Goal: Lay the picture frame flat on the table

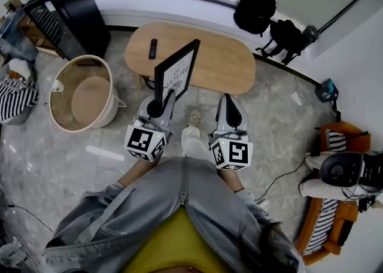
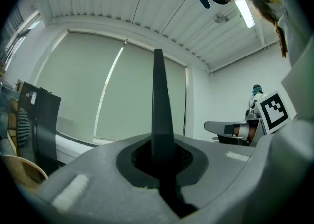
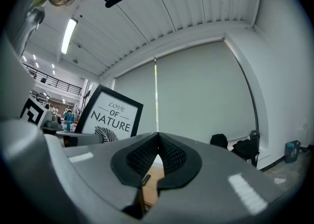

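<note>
The picture frame (image 1: 178, 71) is black with a white print reading "LOVE OF NATURE". It stands upright in the air, over the near edge of the oval wooden table (image 1: 221, 62). My left gripper (image 1: 168, 93) is shut on its lower edge. In the left gripper view the frame (image 2: 159, 105) shows edge-on as a dark blade rising from between the jaws of the left gripper (image 2: 160, 156). My right gripper (image 1: 227, 99) is shut with nothing in it, just right of the frame. In the right gripper view the frame's front (image 3: 111, 115) shows to the left of the right gripper (image 3: 158, 138).
A black remote (image 1: 152, 48) lies on the table's left part. A round wooden basket (image 1: 81, 93) stands on the floor to the left, with a black cabinet (image 1: 66, 11) behind it. Dark backpacks (image 1: 257, 11) lean against the far wall. An orange chair (image 1: 335, 194) is at the right.
</note>
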{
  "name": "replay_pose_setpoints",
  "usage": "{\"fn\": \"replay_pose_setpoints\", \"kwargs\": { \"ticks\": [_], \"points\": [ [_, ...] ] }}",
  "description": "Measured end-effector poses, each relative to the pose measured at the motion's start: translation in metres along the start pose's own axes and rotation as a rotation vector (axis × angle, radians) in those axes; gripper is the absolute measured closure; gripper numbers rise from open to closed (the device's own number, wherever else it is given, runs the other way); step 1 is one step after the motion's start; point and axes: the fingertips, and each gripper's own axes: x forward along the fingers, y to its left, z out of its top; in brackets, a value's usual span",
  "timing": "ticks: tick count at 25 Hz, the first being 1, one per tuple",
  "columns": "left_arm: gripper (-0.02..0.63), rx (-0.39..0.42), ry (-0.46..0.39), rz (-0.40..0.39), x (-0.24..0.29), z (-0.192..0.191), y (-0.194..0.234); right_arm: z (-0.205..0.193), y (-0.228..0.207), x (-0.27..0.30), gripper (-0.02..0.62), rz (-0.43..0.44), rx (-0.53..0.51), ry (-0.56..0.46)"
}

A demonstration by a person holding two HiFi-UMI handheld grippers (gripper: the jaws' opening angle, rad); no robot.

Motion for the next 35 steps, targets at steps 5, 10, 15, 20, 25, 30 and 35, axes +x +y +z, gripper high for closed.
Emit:
{"fn": "replay_pose_setpoints", "kwargs": {
  "ticks": [5,10,15,20,25,30,35],
  "points": [
    [0.597,-0.005,-0.002,0.017,0.066,0.001,0.036,-0.004,-0.029,0.073,0.601,0.025,-0.005,0.007],
    [0.597,-0.024,0.009,0.013,0.143,0.003,0.069,-0.009,-0.062,0.157,0.601,0.050,-0.001,0.028],
    [0.597,-0.042,0.011,0.018,0.222,0.003,0.103,-0.009,-0.096,0.241,0.601,0.087,-0.024,0.044],
    [0.597,-0.053,0.010,0.027,0.296,0.006,0.123,-0.010,-0.139,0.304,0.601,0.102,-0.037,0.066],
    [0.597,-0.064,0.012,0.027,0.350,0.001,0.144,-0.017,-0.167,0.352,0.601,0.106,-0.036,0.075],
    [0.597,-0.076,0.019,0.006,0.376,-0.004,0.153,-0.024,-0.175,0.375,0.601,0.099,-0.023,0.079],
    [0.597,-0.088,0.046,-0.031,0.386,-0.005,0.158,-0.028,-0.170,0.384,0.601,0.087,-0.005,0.094]
  ]
}}
